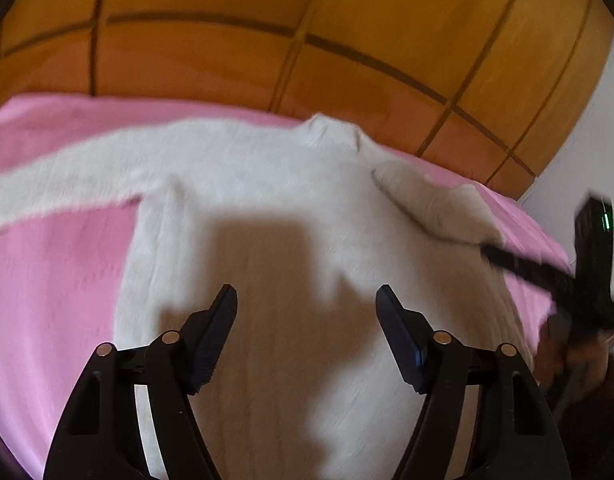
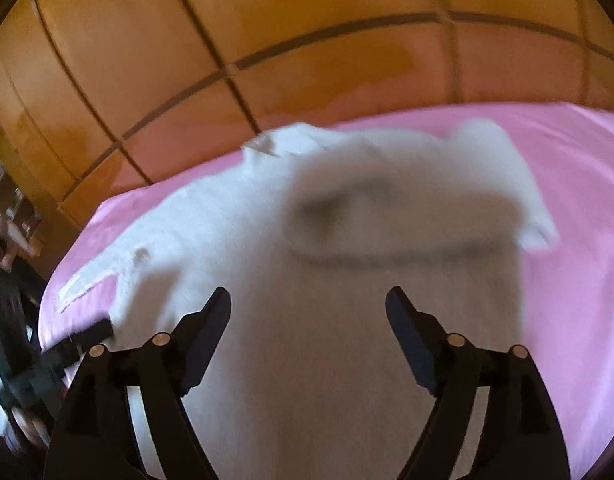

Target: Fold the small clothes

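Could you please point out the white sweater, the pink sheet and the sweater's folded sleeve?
Sweater (image 1: 267, 200), left wrist view: middle of its chest.
Sheet (image 1: 55, 280), left wrist view: bare stretch beside the sweater's body.
Folded sleeve (image 2: 387, 216), right wrist view: blurred fold lying across the sweater.

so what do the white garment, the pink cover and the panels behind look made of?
White sweater: soft fuzzy knit, likely wool or acrylic; faint ribbing, matte. Pink sheet: smooth woven fabric, matte, probably cotton. Wall panels: orange-brown wood or laminate, slight sheen, dark seams.
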Available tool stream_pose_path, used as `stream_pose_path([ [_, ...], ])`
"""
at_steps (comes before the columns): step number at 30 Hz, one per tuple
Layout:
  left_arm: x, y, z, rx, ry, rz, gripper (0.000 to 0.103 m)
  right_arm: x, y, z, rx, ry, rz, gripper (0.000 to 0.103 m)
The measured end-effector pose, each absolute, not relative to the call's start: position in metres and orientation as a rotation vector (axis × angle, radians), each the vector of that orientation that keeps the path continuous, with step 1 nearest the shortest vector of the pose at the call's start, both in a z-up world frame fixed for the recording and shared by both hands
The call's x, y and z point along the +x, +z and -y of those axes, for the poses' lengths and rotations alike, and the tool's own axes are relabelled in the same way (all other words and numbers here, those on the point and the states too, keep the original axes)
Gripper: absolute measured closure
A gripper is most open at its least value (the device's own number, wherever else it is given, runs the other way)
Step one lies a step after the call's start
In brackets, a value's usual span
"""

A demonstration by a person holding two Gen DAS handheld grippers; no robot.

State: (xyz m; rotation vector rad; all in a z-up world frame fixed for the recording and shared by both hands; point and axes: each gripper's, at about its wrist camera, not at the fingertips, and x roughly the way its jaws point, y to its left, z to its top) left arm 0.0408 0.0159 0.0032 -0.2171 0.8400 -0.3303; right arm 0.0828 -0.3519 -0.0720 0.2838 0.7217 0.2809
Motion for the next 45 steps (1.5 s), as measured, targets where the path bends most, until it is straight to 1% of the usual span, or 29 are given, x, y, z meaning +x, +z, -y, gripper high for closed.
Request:
stream_pose_path([
  [4,0.064,0.025,0.028,-0.089,-0.378,-0.784,0.032,0.059,-0.107,0.366,0.340,0.251,-0.766,0.013],
  [8,0.088,0.034,0.079,0.021,-0.426,-0.778,0.032,0.041,-0.118,0.363,0.269,0.242,-0.689,0.010],
  [10,0.099,0.035,0.104,0.078,-0.442,-0.779,0.032,0.039,-0.121,0.357,0.239,0.228,-0.659,0.003],
  [14,0.132,0.023,0.150,0.149,-0.438,-0.825,0.032,0.041,-0.123,0.346,0.188,0.209,-0.644,0.002],
  [19,0.165,0.002,0.184,0.214,-0.399,-0.869,0.032,0.039,-0.124,0.359,0.270,0.259,-0.605,0.002],
  [20,0.172,-0.002,0.186,0.233,-0.362,-0.867,0.041,0.038,-0.124,0.362,0.285,0.268,-0.599,0.002],
  [21,0.177,-0.004,0.183,0.231,-0.343,-0.871,0.063,0.039,-0.125,0.363,0.291,0.272,-0.596,0.002],
  [22,0.182,-0.004,0.175,0.184,-0.331,-0.890,0.073,0.037,-0.126,0.363,0.294,0.275,-0.593,0.002],
  [23,0.185,-0.003,0.169,0.141,-0.328,-0.894,0.085,0.037,-0.126,0.364,0.297,0.277,-0.591,0.002],
  [24,0.187,-0.001,0.155,0.073,-0.318,-0.887,0.090,0.037,-0.127,0.364,0.298,0.278,-0.589,0.002],
  [26,0.189,0.000,0.127,-0.039,-0.312,-0.882,0.091,0.037,-0.127,0.363,0.296,0.278,-0.588,0.002],
  [31,0.191,-0.017,0.068,-0.277,-0.305,-0.926,0.091,0.035,-0.127,0.363,0.291,0.274,-0.590,0.002],
  [32,0.191,-0.021,0.061,-0.319,-0.310,-0.939,0.086,0.035,-0.127,0.363,0.287,0.272,-0.592,0.002],
  [33,0.192,-0.027,0.052,-0.377,-0.309,-0.959,0.072,0.035,-0.126,0.362,0.285,0.270,-0.593,0.002],
  [34,0.191,-0.030,0.047,-0.411,-0.303,-0.968,0.063,0.035,-0.126,0.362,0.283,0.269,-0.594,0.002],
  [35,0.191,-0.035,0.036,-0.489,-0.289,-0.971,0.047,0.036,-0.126,0.360,0.280,0.268,-0.595,0.002],
  [36,0.191,-0.038,0.029,-0.544,-0.282,-0.969,0.044,0.036,-0.125,0.360,0.278,0.266,-0.596,0.002],
  [37,0.194,-0.041,0.023,-0.599,-0.280,-0.980,0.044,0.038,-0.125,0.361,0.276,0.264,-0.598,0.002],
  [38,0.197,-0.041,0.021,-0.616,-0.276,-0.988,0.046,0.038,-0.125,0.360,0.268,0.261,-0.601,0.002],
  [39,0.200,-0.042,0.019,-0.630,-0.272,-0.993,0.065,0.036,-0.124,0.359,0.263,0.259,-0.602,0.002],
  [40,0.203,-0.042,0.018,-0.630,-0.274,-0.996,0.078,0.036,-0.125,0.359,0.259,0.255,-0.605,0.002],
  [41,0.206,-0.041,0.017,-0.622,-0.274,-1.003,0.096,0.037,-0.124,0.357,0.253,0.251,-0.609,0.002],
  [45,0.203,-0.027,0.003,-0.628,-0.283,-0.948,0.097,0.041,-0.120,0.354,0.215,0.234,-0.650,0.002],
])
